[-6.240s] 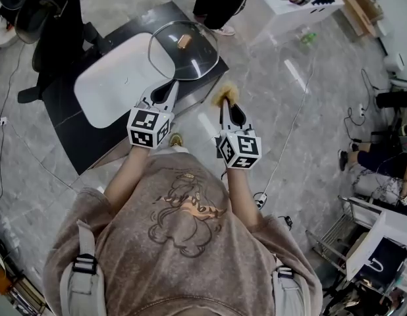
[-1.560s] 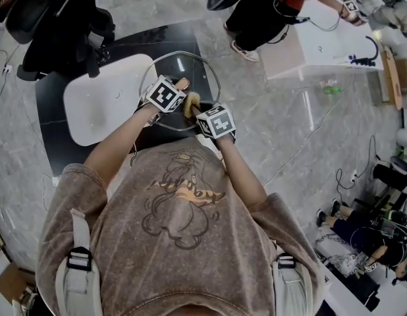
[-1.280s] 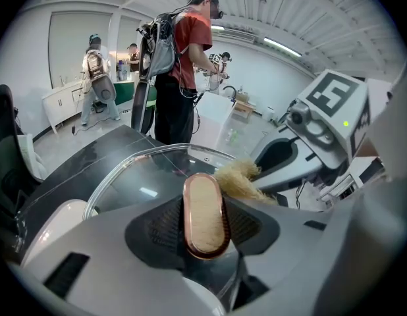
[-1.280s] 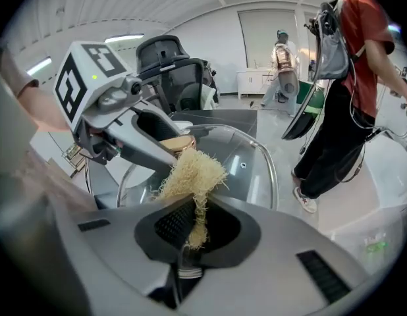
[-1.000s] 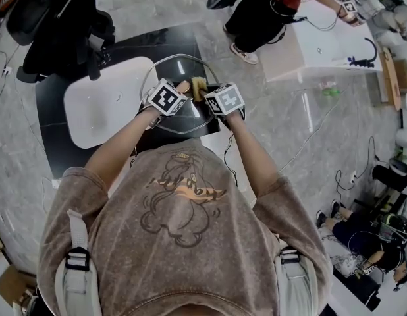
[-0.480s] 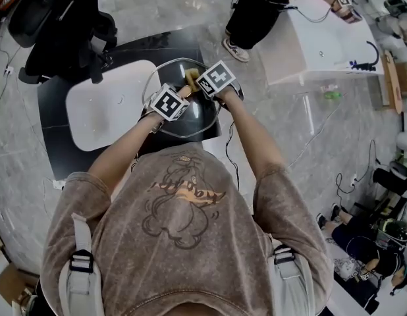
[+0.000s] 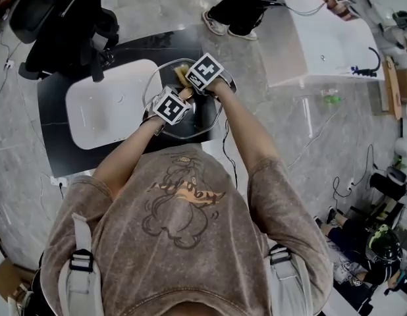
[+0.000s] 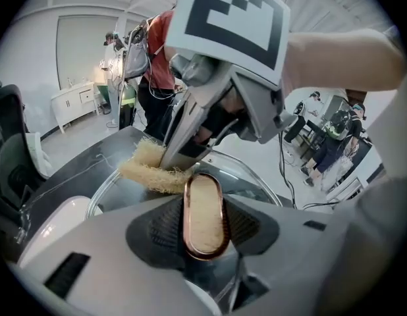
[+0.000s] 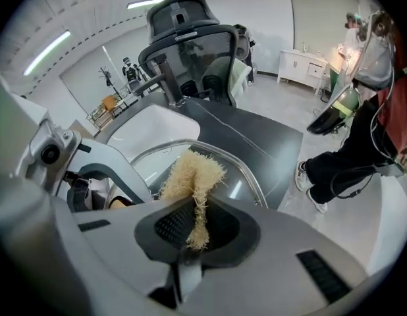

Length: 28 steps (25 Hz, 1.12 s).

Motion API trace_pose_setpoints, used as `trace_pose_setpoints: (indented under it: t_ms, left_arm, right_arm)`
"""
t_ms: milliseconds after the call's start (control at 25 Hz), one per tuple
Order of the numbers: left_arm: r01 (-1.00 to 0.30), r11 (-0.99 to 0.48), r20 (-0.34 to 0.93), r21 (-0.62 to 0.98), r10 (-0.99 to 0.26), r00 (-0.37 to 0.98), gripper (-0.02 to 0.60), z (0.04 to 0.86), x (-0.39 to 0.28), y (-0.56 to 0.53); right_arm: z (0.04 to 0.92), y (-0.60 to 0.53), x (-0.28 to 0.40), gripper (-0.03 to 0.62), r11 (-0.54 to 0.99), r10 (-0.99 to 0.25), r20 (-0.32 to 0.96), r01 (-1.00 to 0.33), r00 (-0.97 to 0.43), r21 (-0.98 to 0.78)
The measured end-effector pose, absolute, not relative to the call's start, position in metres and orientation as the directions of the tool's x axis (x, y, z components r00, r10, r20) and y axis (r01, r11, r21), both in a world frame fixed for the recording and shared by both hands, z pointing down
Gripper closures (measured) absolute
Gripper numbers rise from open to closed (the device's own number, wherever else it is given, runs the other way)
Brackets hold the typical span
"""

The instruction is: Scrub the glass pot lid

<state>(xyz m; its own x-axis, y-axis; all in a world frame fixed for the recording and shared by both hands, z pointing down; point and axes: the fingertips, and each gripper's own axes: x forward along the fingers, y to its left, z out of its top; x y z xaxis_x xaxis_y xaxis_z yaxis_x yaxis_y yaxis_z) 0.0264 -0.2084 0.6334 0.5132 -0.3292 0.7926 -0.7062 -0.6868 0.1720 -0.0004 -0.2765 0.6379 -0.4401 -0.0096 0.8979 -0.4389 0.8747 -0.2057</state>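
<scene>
As hand-held grippers point down, left (image 7: 182, 95) clamps knob (image 8: 205, 216), right (image 9: 192, 226) pinches loofah (image 9: 189, 173).

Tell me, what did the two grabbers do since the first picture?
The left gripper moved in and clamped the knob of the lid. The right gripper, gripping the scrubber throughout, carried it onto the glass and swept it to the far rim. The lid still lies beside the sink.

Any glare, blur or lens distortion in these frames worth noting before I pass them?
Head view: evenly lit and sharp, the lid faint against the dark counter. Left gripper view: heavy fisheye with black corners; the right gripper looms close and slightly soft. Right gripper view: same fisheye; a bright streak glares on the lid's glass, the scrubber is crisp.
</scene>
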Motion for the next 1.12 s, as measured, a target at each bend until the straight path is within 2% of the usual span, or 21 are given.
trace_pose_setpoints:
  t_ms: [320, 680, 1120]
  left_arm:
    - [-0.71, -0.683, 0.785, 0.172, -0.34, 0.517, 0.399, 0.634, 0.028, -0.208]
    - [-0.72, -0.672, 0.773, 0.176, -0.358, 0.523, 0.399, 0.632, 0.028, -0.208]
    - [-0.717, -0.676, 0.772, 0.173, -0.359, 0.524, 0.399, 0.637, 0.027, -0.208]
  right_arm:
    - [0.636, -0.266, -0.043, 0.554, 0.923, 0.052, 0.88, -0.315, -0.472, -0.223]
    - [0.639, -0.252, -0.066, 0.556, 0.944, 0.224, 0.88, -0.132, -0.419, -0.303]
    - [0.644, -0.249, -0.078, 0.554, 0.936, 0.28, 0.857, -0.075, -0.431, -0.344]
